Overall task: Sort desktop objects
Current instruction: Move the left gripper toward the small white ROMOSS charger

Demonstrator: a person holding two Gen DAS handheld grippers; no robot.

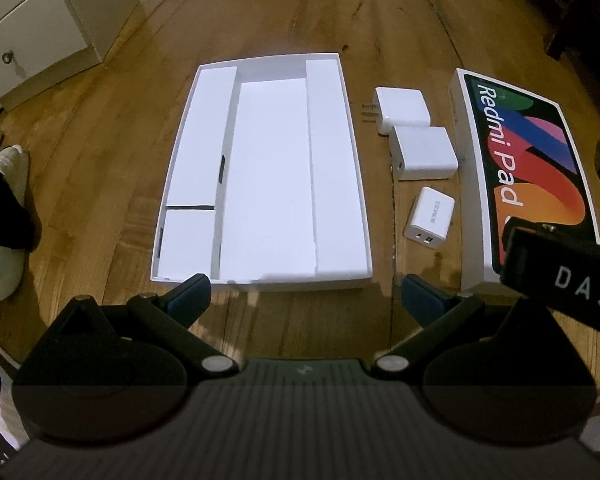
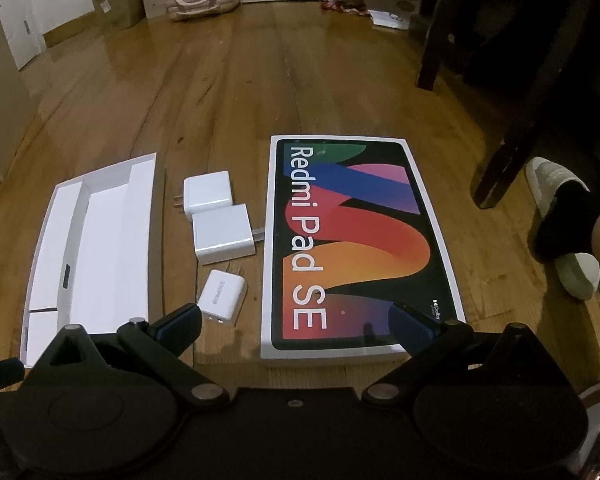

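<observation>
We've got both grippers, left (image 1: pixel 304 296) and right (image 2: pixel 296 326), spread wide and holding nothing, hovering over the wood floor (image 2: pixel 220 92). Three chargers (image 1: pixel 424 152) sit in a row between the open tray (image 1: pixel 260 176) and the lid (image 2: pixel 348 240), probably staged so they drop straight into the tray's slots.

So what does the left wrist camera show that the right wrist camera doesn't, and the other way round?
Only the left wrist view shows a white drawer cabinet and the box tray's whole interior. Only the right wrist view shows the lid's full "Redmi Pad SE" print, a pink bag and a dark chair leg. Both show the wooden floor, three white chargers between tray and lid, and an open, empty hand-held gripper.
</observation>
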